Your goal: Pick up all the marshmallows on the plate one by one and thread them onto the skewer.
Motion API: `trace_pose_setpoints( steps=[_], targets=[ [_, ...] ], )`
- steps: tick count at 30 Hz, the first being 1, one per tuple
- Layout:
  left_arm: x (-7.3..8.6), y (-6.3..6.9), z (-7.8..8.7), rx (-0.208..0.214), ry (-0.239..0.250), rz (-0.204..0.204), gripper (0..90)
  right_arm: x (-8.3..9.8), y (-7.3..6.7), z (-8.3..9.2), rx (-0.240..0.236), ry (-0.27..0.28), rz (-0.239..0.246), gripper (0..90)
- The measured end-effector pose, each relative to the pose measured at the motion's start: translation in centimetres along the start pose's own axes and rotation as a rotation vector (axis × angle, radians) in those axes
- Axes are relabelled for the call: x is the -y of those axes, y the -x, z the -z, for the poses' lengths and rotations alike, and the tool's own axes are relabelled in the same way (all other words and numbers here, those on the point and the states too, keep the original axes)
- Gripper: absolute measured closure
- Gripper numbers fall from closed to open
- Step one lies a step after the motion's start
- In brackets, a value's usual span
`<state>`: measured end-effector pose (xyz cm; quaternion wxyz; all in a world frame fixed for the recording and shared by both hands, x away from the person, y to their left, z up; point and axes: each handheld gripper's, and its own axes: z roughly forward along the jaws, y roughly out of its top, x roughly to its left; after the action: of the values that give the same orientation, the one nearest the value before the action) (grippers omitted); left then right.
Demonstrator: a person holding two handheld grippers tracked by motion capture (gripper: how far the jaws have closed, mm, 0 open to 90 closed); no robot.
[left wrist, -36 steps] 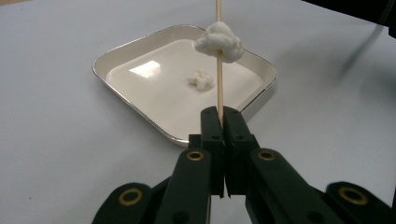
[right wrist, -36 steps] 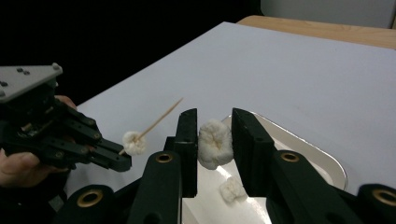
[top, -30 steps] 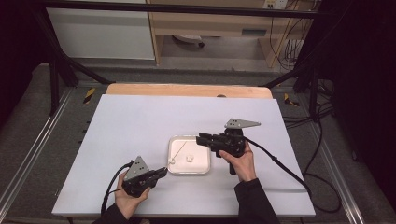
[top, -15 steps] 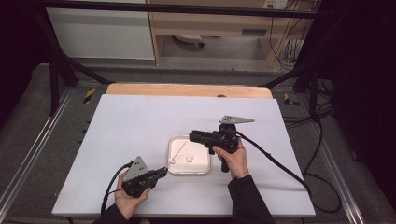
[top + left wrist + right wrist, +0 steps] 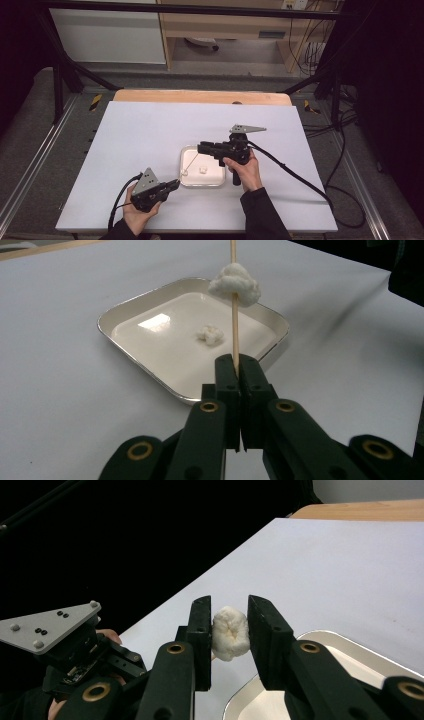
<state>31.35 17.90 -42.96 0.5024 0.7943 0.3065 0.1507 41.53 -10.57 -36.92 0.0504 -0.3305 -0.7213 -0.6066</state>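
Observation:
My left gripper (image 5: pixel 175 183) rests near the table's front edge, shut on the base of a thin wooden skewer (image 5: pixel 233 325). A white marshmallow (image 5: pixel 235 285) is threaded on the skewer a little above the jaws. The skewer (image 5: pixel 192 161) slants up over a white square tray (image 5: pixel 212 177) toward my right gripper (image 5: pixel 201 148). That gripper (image 5: pixel 230 611) hovers over the tray's far edge, shut on a second marshmallow (image 5: pixel 230 635) between its pads. A small loose marshmallow (image 5: pixel 210 334) lies in the tray. Whether the skewer tip touches the held marshmallow I cannot tell.
The tray (image 5: pixel 150 345) sits at the front centre of a white tabletop (image 5: pixel 150 135). A wooden strip (image 5: pixel 200 96) runs along the far edge. Black cables (image 5: pixel 290 172) trail from the right gripper across the table's right side. The left gripper's grey plate (image 5: pixel 50 625) lies close below the right jaws.
My right gripper has shifted a little to the left over the tray, nearer the skewer's upper end, still holding its marshmallow. The left gripper has stayed put.

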Motion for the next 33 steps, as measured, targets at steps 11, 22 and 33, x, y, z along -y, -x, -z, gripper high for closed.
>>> trace_pose_setpoints(
  steps=[11, 22, 33],
  targets=[
    [0.0, 0.2, 0.1, -0.006, 0.006, -0.018, 88.7, 0.2, 0.0, -0.1, -0.003, -0.017, -0.012, 74.4],
    [0.0, 0.3, 0.2, -0.014, 0.019, -0.017, 88.8, 0.8, -0.4, -0.5, -0.027, -0.005, -0.028, 76.6],
    [0.1, 0.3, 0.1, -0.016, 0.005, -0.020, 88.9, 1.6, -0.7, -0.9, -0.040, -0.003, -0.017, 78.5]
  ],
)
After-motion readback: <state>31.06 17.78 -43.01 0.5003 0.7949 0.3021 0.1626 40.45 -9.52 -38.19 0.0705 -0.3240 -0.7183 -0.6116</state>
